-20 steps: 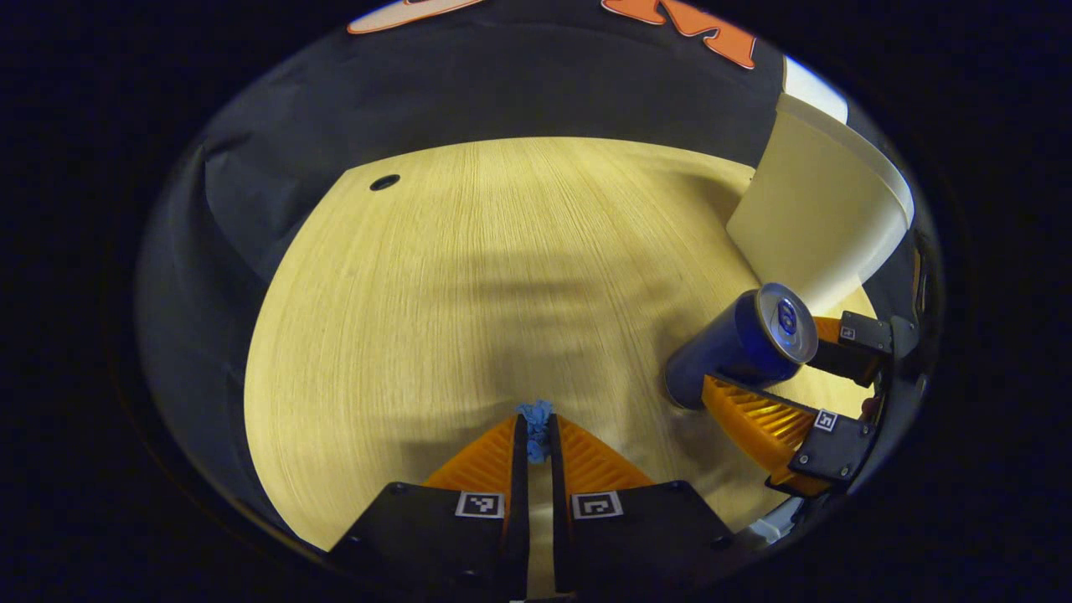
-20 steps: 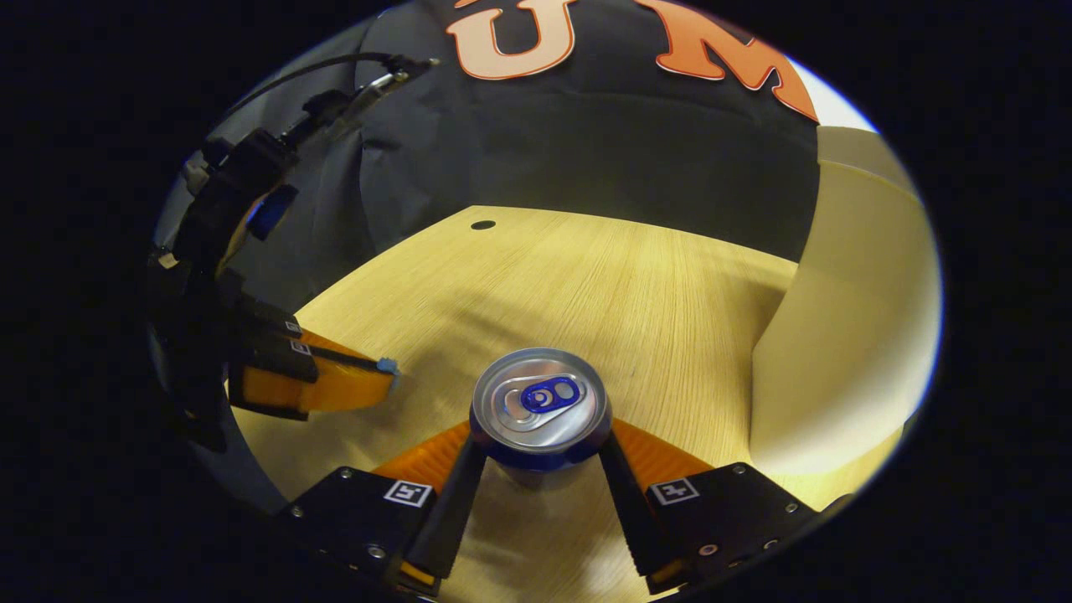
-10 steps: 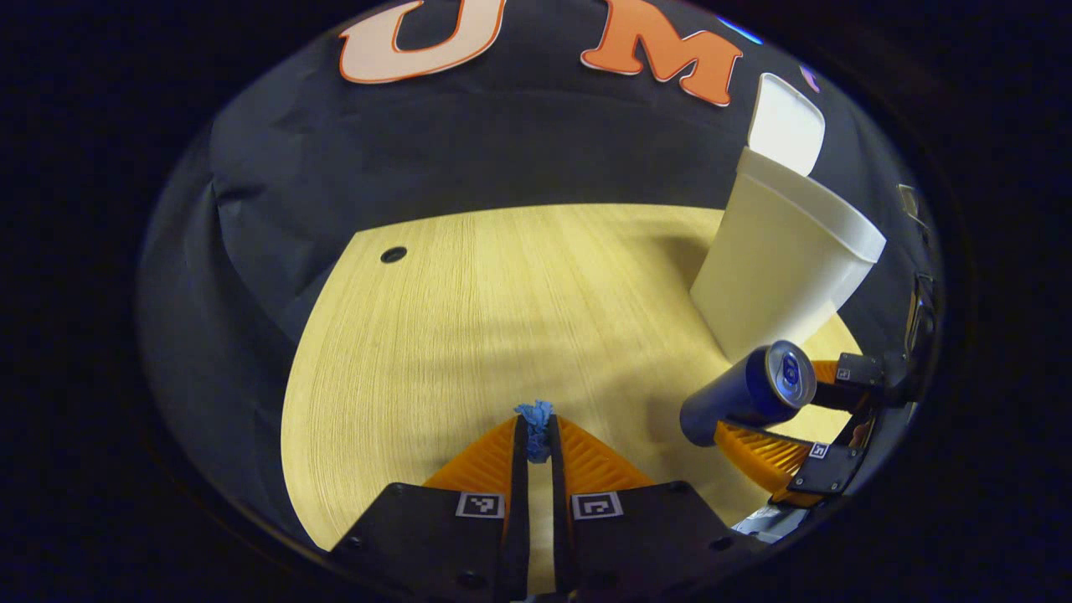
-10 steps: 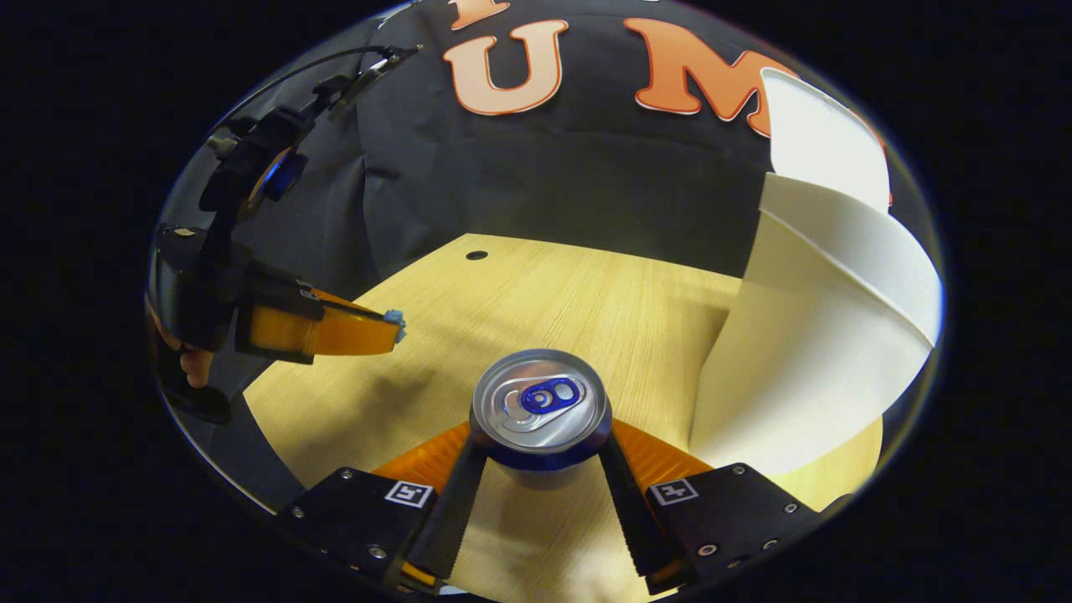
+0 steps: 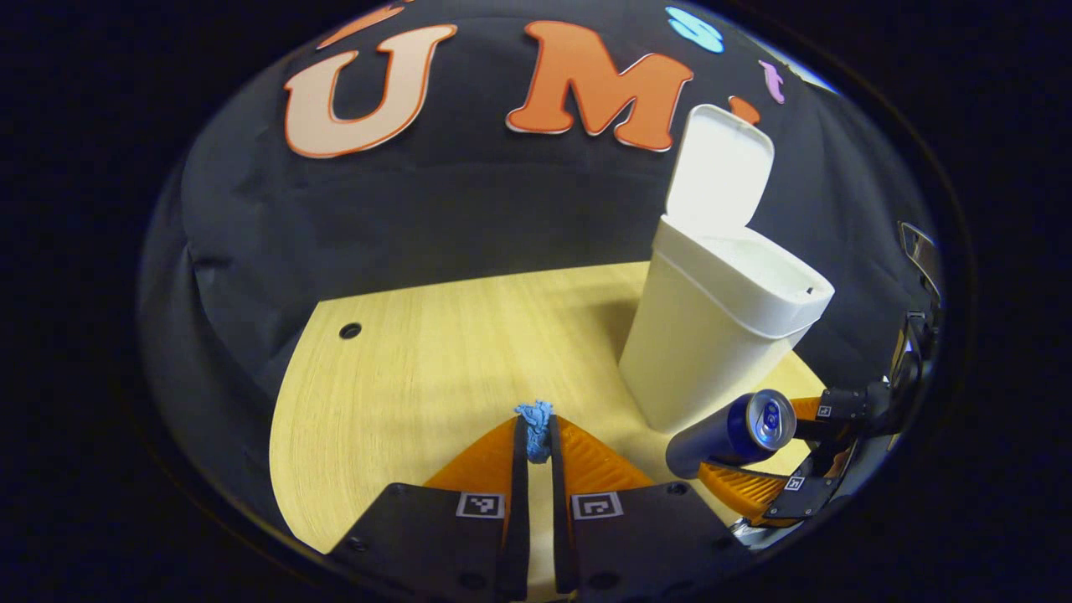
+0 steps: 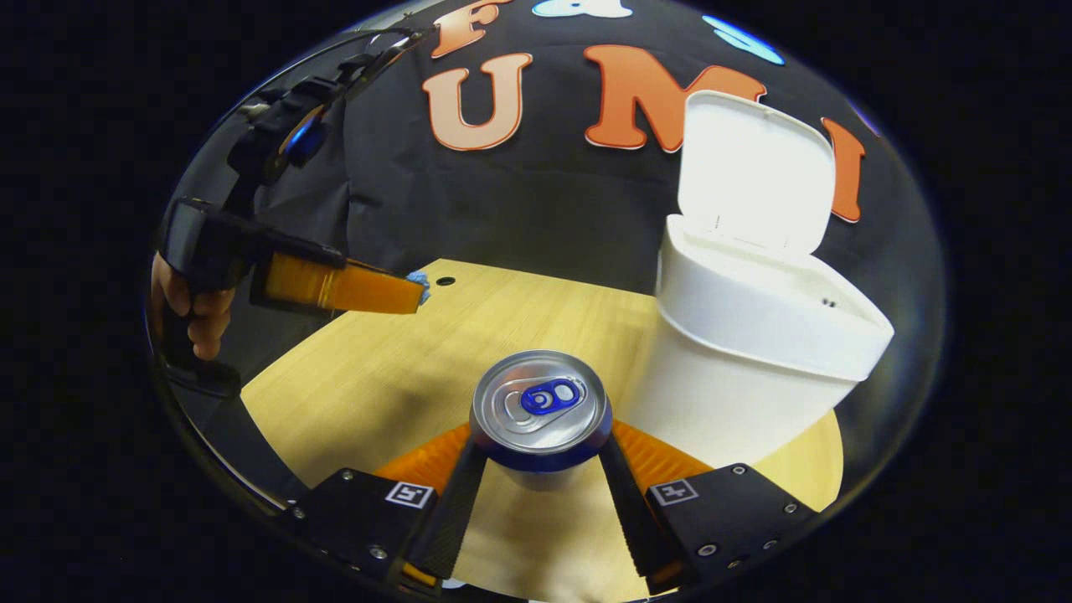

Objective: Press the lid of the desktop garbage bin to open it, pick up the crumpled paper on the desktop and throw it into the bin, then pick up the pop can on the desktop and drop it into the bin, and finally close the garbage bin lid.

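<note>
My left gripper (image 5: pixel 536 429) pinches the crumpled paper (image 5: pixel 534 416), my right gripper (image 6: pixel 540 452) clamps the pop can (image 6: pixel 540 408); both have risen, and the open bin (image 6: pixel 758 335) now sits lower ahead.

My left gripper view looks down along its fingers from above the desk (image 5: pixel 402 377), bin (image 5: pixel 712 343) at two o'clock, farther off. My right gripper view faces the same wall, nearer the bin (image 6: pixel 754 335), at three o'clock. Both share desk (image 6: pixel 402 368) and bin.
</note>
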The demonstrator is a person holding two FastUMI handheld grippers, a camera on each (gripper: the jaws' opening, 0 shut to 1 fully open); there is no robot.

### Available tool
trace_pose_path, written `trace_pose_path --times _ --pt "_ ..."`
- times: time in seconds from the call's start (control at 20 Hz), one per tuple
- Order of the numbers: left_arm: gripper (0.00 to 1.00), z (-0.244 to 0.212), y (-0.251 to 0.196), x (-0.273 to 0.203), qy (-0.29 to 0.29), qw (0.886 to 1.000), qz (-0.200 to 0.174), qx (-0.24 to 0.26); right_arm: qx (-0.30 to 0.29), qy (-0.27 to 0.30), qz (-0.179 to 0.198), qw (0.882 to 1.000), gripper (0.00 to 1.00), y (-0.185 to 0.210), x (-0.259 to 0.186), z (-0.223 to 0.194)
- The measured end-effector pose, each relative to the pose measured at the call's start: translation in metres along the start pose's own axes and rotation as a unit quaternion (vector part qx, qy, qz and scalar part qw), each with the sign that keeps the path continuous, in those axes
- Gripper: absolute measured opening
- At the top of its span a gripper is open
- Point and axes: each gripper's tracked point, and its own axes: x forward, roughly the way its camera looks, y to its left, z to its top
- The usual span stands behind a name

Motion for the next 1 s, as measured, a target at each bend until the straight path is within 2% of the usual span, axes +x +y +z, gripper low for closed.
trace_pose_path --times 0.25,0.3,0.7,1.0 --pt "0.17 0.051 -0.056 0.005 -0.051 0.998 -0.037 0.03 0.001 -0.017 -0.026 1.0 0.78 -0.04 -0.018 0.002" --pt "0.14 0.059 -0.064 0.007 -0.06 0.997 -0.042 0.036 0.004 -0.019 -0.028 0.999 0.78 -0.046 -0.02 0.001" --pt "0.16 0.11 -0.132 0.026 -0.11 0.987 -0.096 0.064 0.019 -0.031 -0.06 0.998 0.79 -0.086 -0.039 -0.001" --pt "0.15 0.13 -0.169 0.028 -0.132 0.979 -0.134 0.082 0.032 -0.039 -0.093 0.994 0.78 -0.111 -0.053 -0.001"
